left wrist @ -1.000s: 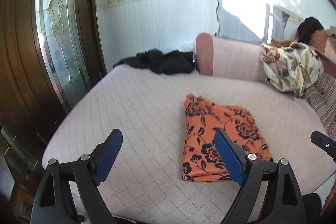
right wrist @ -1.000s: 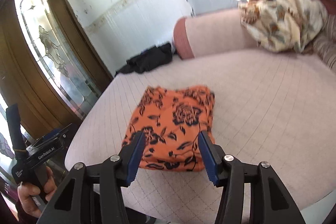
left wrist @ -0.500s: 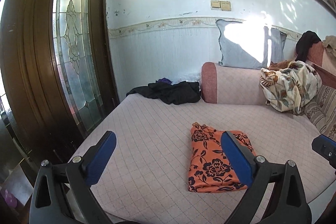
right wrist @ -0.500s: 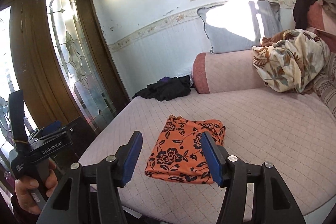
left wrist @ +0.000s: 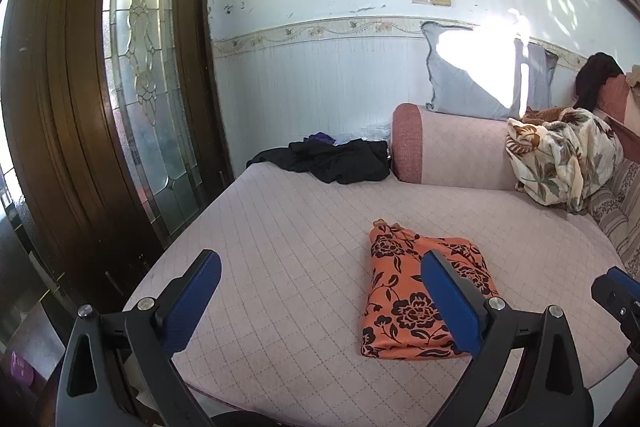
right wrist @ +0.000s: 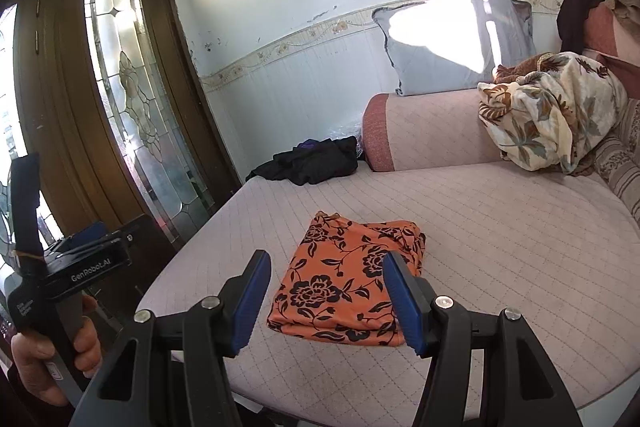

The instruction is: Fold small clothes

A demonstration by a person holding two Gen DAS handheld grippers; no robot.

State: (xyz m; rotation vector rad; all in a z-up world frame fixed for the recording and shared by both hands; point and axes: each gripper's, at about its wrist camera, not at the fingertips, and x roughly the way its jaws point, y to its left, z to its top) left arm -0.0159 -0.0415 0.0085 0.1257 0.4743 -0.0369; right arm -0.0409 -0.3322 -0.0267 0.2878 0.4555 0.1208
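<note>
Folded orange floral garment (left wrist: 420,291) on quilted sofa (left wrist: 280,239) — left gripper (left wrist: 320,291) spread wide, empty

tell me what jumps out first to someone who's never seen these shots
The folded orange floral garment grabs the eye, lying flat near the front edge of the pale quilted sofa seat. Framing it are the blue-padded right tongs and left tongs, both open, holding nothing and clear of the cloth. Behind, a black clothes heap lies at the seat's far end beside the leaded-glass door.
</note>
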